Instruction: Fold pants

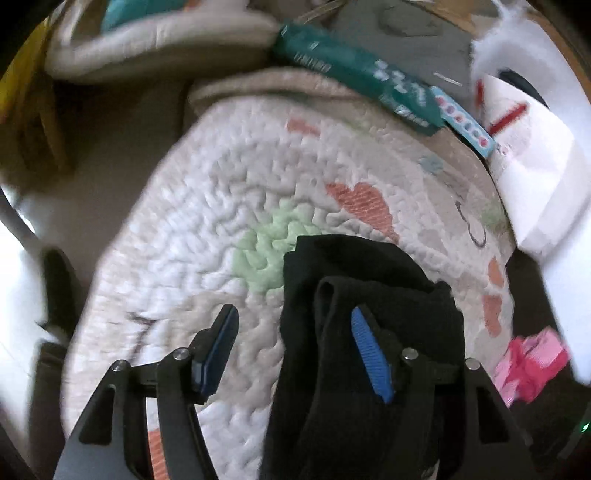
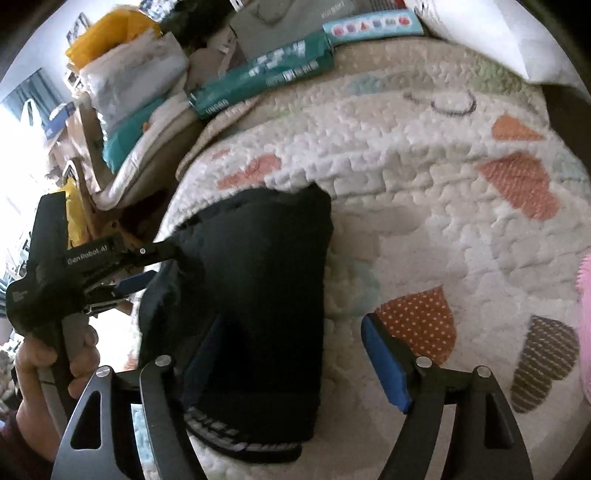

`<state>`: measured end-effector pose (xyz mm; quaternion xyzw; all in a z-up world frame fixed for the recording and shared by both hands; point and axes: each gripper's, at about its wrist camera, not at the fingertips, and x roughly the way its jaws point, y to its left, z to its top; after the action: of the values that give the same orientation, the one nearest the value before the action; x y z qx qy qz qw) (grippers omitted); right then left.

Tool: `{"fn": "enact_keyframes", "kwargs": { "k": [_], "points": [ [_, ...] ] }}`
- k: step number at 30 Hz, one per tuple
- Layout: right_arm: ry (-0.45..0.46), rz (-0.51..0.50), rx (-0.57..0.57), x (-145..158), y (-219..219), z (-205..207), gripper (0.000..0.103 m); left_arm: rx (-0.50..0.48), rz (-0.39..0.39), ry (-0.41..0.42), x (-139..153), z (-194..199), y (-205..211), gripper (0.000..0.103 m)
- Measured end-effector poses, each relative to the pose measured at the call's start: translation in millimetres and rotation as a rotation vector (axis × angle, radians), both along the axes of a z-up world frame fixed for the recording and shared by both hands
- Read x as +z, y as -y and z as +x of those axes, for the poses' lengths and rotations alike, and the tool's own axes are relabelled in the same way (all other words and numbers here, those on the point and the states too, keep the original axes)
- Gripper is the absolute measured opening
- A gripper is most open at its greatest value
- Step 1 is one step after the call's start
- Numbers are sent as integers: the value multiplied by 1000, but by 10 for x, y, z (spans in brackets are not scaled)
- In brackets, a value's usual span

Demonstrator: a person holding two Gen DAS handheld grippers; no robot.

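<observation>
The black pants (image 2: 258, 295) are laid in a folded bundle on a white quilted mat (image 2: 406, 166), which is patterned with orange hearts, a pale green patch and a brown striped heart. In the right wrist view the bundle is seen near the mat's left edge, its waistband lettering at the near end.

The left gripper (image 1: 295, 349) is held with its blue-padded fingers spread apart; one fold of the pants is seen between them, but nothing is clamped. The right gripper (image 2: 291, 354) is likewise spread wide, its left finger (image 2: 201, 354) at the bundle's near left side and its right finger (image 2: 384, 363) over bare mat.

Beyond the mat, a long teal package (image 2: 258, 74) is set along the far edge, with a light blue box (image 2: 373, 24) beside it. Stacked bedding (image 2: 136, 85) and yellow bags (image 2: 107, 33) are piled at the far left, where bright window light is admitted. A white pillow (image 1: 535, 166) is seen at the right, and a pink item (image 1: 528, 362) lies off the mat's right edge.
</observation>
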<state>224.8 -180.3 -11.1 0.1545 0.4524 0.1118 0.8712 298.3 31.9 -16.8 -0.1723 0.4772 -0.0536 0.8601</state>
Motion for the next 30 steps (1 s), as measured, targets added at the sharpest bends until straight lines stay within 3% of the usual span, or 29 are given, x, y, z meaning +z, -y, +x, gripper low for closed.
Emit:
{"fn": "enact_keyframes", "kwargs": {
  "k": [7, 14, 19, 23, 30],
  "points": [
    [58, -40, 11, 308, -123, -690, 81, -10, 167, 129, 426, -1129, 7, 67],
    [56, -15, -45, 205, -145, -1419, 81, 73, 231, 175, 275, -2108, 66, 71],
    [87, -92, -55, 113, -236, -1805, 81, 66, 227, 137, 76, -2502, 143, 71],
    [120, -124, -72, 160, -276, -1978, 81, 56, 278, 197, 148, -2757, 221, 71],
    [176, -160, -92, 271, -304, -2132, 82, 69, 294, 269, 374, -2915, 227, 76]
  ]
}}
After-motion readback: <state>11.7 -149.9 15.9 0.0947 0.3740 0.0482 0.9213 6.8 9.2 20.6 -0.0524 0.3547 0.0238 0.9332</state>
